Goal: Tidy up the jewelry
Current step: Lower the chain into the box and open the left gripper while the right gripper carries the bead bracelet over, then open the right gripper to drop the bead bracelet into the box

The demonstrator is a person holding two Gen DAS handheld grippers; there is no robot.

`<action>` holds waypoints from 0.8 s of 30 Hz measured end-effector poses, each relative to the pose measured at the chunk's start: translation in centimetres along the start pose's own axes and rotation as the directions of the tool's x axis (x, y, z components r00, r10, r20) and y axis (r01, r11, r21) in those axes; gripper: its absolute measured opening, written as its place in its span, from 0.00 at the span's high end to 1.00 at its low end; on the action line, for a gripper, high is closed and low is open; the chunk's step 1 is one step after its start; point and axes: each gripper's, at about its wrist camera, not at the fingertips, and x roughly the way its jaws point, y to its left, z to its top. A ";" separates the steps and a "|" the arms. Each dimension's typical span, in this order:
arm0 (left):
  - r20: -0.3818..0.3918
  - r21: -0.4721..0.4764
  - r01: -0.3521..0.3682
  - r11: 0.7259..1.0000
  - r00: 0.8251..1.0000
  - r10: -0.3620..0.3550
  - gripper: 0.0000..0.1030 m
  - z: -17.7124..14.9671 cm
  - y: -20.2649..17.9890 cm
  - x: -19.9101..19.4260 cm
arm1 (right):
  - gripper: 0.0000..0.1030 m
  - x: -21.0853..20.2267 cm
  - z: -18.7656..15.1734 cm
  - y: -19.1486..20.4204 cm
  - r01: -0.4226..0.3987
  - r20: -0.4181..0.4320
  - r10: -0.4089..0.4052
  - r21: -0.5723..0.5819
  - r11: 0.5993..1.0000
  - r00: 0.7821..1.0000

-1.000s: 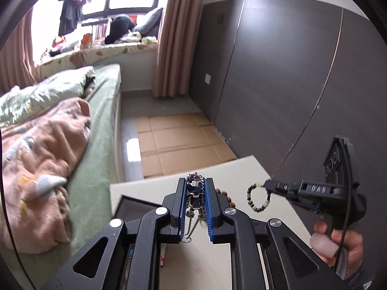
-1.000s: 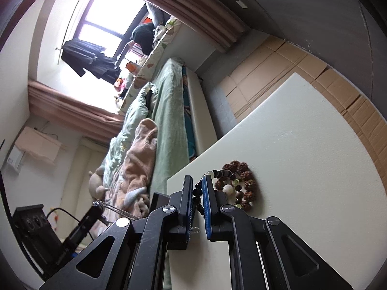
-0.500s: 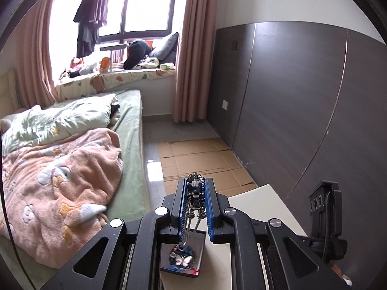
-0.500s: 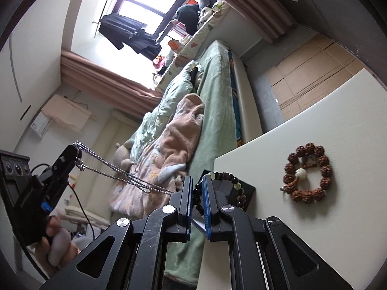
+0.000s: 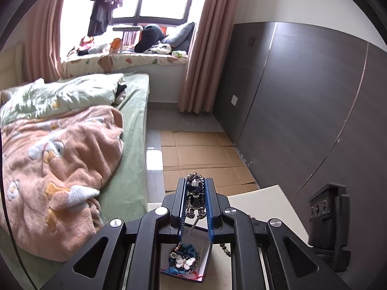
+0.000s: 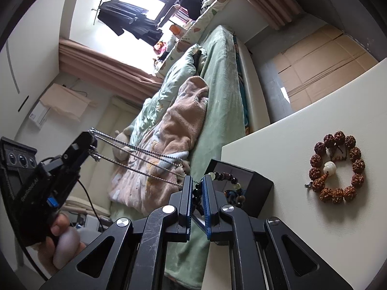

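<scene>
My left gripper (image 5: 195,186) is shut on a silver chain necklace with a dark bear pendant (image 5: 195,194); its chain (image 6: 135,155) stretches taut in the right wrist view. The necklace hangs above an open dark jewelry box (image 5: 205,256) holding a butterfly brooch (image 5: 185,262) and blue pieces. My right gripper (image 6: 197,181) is shut on a dark beaded bracelet (image 6: 226,177) and holds it over the box (image 6: 256,186). A brown seed-bead bracelet (image 6: 337,166) with one white bead lies flat on the cream table (image 6: 278,145), apart from both grippers.
A bed (image 5: 130,145) with a pink blanket (image 5: 60,164) and green quilt borders the table's left. Flattened cardboard (image 5: 200,154) covers the floor beyond. A dark panelled wall (image 5: 302,108) stands at the right. The left gripper's body and hand (image 6: 43,193) are at the left in the right wrist view.
My left gripper rose and tilted up with the necklace, bringing the box into view beneath it. My right gripper carried the beaded bracelet leftward from the brown bracelet to above the box.
</scene>
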 end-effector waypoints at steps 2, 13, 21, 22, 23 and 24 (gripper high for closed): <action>-0.017 -0.029 0.005 1.000 1.000 -0.006 0.86 -0.9 0.6 1.6 | 0.90 0.1 0.2 -0.3 0.001 0.003 -0.001 0.009 1.000 1.000; -0.234 -0.186 0.027 0.982 0.970 -0.071 0.81 -4.4 3.8 9.0 | 0.90 2.6 0.3 0.2 0.028 -0.036 -0.029 -0.020 0.999 0.999; -0.184 -0.247 0.021 0.969 0.981 -0.068 0.28 -3.9 6.0 8.2 | 0.90 4.9 -0.4 0.6 0.032 -0.060 -0.035 -0.042 0.999 0.998; -0.186 -0.256 0.016 0.967 0.980 -0.065 0.28 -3.9 6.3 8.2 | 0.90 4.9 -0.5 0.7 0.032 -0.055 -0.035 -0.044 0.999 0.998; -0.188 -0.265 0.008 0.964 0.980 -0.060 0.28 -4.0 6.7 8.1 | 0.90 4.9 -0.5 0.8 0.034 -0.044 -0.037 -0.047 0.998 0.998; -0.190 -0.274 0.005 0.962 0.980 -0.059 0.28 -4.1 7.0 8.0 | 0.90 4.9 -0.6 0.8 0.037 -0.034 -0.039 -0.048 0.998 0.999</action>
